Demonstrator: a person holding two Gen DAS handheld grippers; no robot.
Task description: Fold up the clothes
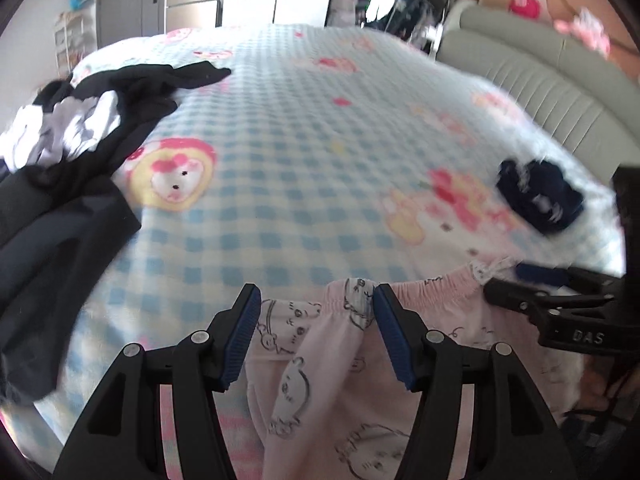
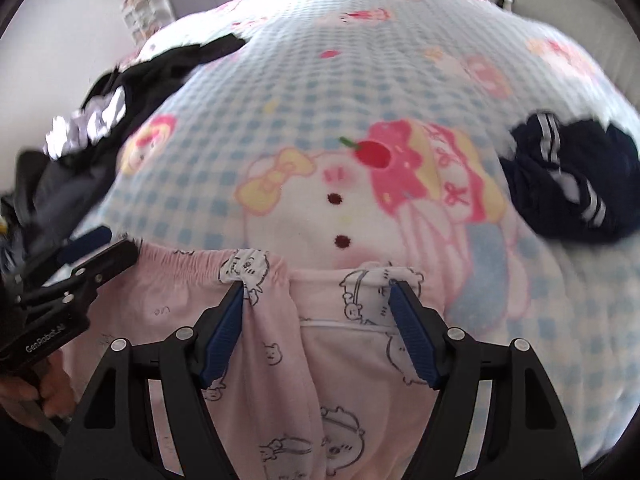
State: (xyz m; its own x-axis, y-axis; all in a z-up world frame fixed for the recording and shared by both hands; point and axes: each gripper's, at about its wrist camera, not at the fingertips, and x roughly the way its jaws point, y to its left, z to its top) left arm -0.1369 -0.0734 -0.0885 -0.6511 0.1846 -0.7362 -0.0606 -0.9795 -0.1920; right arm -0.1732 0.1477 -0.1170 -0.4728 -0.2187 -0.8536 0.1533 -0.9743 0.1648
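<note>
Pink pyjama garment (image 1: 320,360) with a bear print lies at the near edge of the bed (image 1: 304,128), its elastic waistband running along that edge and the rest of the cloth dropping out of view below both cameras.

Left tool (image 1: 316,296): fingers apart, straddling a bunched part of the waistband; the blue pads (image 1: 240,344) do not press the cloth. Right tool (image 2: 316,292): fingers likewise apart, one on each side of a waistband fold. Neither tool is clamped on anything.

Step in hand, as a judgement: work at the waistband. The position fits two stages equally, tools about to close on the band or tools just released from it. The garment shows creases and a gathered band, not a finished flat fold.

If a grip follows, each tool needs a single layer-stack of the band between its pads, with the two grip points kept well apart so the cloth can be drawn taut.

Open room: the checked middle of the bed is bare and offers a wide laying area. Limits: a heap of dark clothes (image 1: 80,128) along the left edge, a rolled navy garment (image 2: 568,176) toward the right edge, and the padded headboard (image 1: 540,92) beyond the far right corner.
</note>
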